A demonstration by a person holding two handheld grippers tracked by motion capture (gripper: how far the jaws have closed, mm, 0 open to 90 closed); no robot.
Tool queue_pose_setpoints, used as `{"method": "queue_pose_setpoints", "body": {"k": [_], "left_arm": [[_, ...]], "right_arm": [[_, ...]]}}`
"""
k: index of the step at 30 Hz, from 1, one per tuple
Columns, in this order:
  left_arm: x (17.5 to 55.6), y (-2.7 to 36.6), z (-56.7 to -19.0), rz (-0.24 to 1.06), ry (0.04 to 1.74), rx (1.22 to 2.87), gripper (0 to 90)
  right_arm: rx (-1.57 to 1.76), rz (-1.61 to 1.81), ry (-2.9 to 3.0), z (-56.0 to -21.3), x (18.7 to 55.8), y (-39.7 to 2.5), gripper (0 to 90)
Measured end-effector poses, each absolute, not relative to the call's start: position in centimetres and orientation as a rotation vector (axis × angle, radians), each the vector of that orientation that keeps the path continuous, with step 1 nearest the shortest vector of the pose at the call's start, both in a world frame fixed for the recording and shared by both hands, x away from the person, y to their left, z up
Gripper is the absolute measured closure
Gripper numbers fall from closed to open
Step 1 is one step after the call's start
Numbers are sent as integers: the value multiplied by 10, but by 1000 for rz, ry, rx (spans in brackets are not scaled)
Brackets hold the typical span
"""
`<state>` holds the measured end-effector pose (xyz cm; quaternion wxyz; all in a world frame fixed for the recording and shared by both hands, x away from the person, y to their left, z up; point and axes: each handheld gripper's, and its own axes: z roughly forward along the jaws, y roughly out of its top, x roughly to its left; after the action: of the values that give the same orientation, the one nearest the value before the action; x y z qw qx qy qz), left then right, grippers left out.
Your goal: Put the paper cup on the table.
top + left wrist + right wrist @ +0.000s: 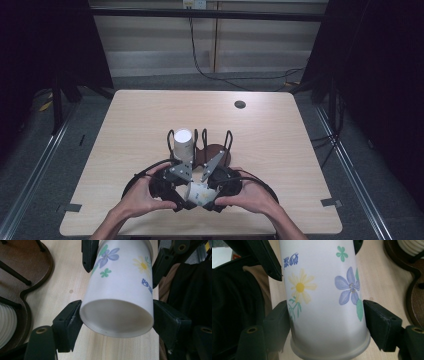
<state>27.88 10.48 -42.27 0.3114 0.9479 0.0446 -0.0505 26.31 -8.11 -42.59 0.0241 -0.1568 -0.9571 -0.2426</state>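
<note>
High view shows both grippers meeting on one flowered paper cup [198, 194] — left gripper [181, 199] and right gripper [212, 199] each pinching an end. One white cup [183, 144] already stands in the wire rack [215, 151]; racking this one remains, I judge.

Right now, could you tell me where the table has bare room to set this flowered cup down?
The table is bare right of the wooden rack, left of the white cup stack, and across the far half up to the round grommet. It is crowded at the near middle, where both grippers clamp the flowered cup before the rack.
</note>
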Motion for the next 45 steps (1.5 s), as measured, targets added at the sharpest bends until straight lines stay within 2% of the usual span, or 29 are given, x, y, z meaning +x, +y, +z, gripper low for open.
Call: {"method": "queue_pose_setpoints", "body": {"k": [2,20,24,29,45], "left_arm": [[278,106,-423,-139,105,2500,332],[276,105,-425,-174,99,2502,362],[276,107,-424,-175,119,2484,371],[279,110,-423,-196,155,2470,372],[285,125,-413,-144,217,2390,369]], "right_arm": [[-479,-753,-2961,-426,263,-80,259],[-408,-766,-2965,-428,262,-77,264],[-410,-777,-2960,-428,262,-79,246],[-460,-825,-2954,-426,263,-83,166],[-592,-1000,-2917,-424,261,-107,144]]}}
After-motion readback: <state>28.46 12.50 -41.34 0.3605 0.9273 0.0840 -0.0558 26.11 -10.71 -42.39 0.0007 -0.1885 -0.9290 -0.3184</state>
